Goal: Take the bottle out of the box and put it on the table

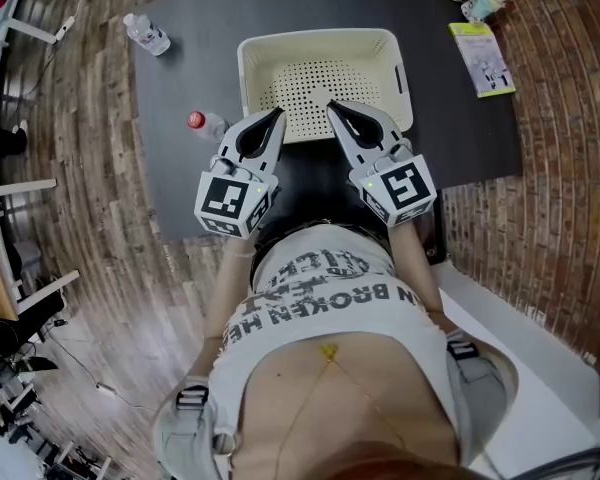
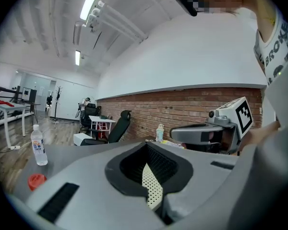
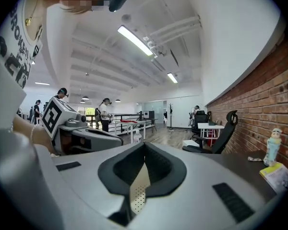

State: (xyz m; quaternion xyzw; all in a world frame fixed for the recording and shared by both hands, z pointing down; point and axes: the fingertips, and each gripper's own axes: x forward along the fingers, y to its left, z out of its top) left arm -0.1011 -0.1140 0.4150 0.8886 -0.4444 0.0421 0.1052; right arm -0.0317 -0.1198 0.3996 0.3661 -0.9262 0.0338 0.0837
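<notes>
1 box (image 1: 255, 53), 2 bottles (image 1: 145, 34) (image 1: 206, 123) on desk (image 1: 190, 73), both L of box. Left tool (image 1: 278, 113), right tool (image 1: 330, 107): closed, empty, level at box's near rim.

The right tool (image 3: 144, 146) is holding its jaws together at the tips, with nothing gripped. A perforated cream box (image 3: 137, 195) is showing through the slot below them. The left tool (image 3: 86, 134) is hovering at the left. On the dark counter (image 3: 242, 161) at the right, a small pale figure (image 3: 273, 145) is standing just beside a yellow leaflet (image 3: 278, 174), below the brick wall (image 3: 264, 95).
</notes>
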